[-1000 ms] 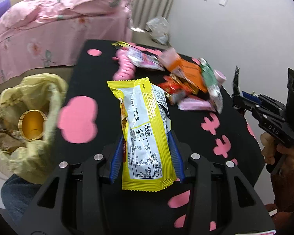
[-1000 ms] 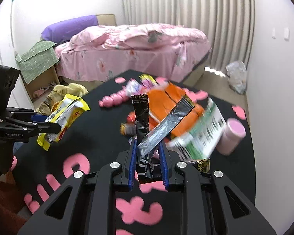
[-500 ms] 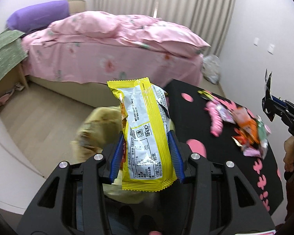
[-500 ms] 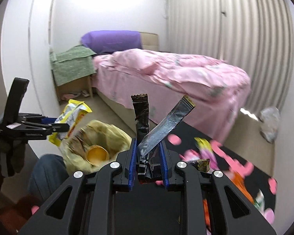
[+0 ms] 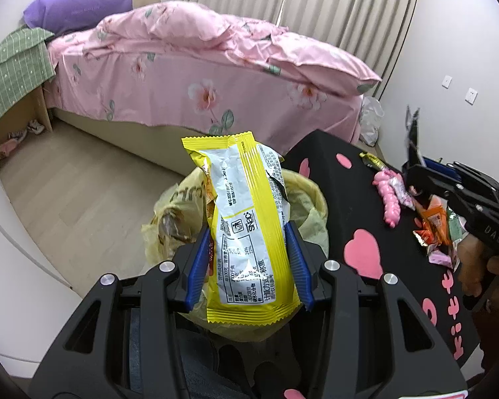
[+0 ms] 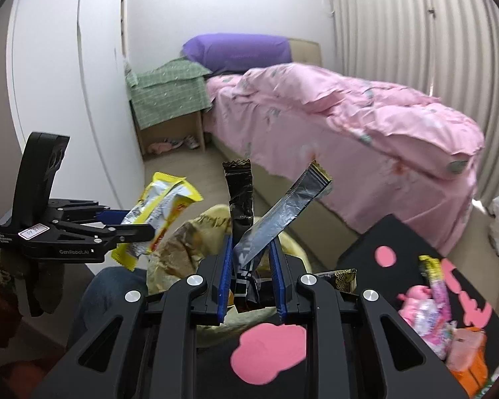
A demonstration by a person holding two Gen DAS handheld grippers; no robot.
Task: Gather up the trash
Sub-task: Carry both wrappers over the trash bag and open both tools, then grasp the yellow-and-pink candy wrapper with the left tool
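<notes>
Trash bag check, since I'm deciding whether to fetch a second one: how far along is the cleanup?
Done: the trash bag already holds some rubbish. In hand: the left gripper grips a yellow wrapper above the bag, and the right gripper grips dark wrappers; neither is dropped yet. Left: a pile of wrappers still lies on the black table.

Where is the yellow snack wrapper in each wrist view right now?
Left wrist: the yellow snack wrapper stands centre frame, clamped in the left gripper.
Right wrist: the same wrapper is at left, sticking out of that gripper seen side-on.
Shared landmark: the yellow trash bag just beyond it.
</notes>
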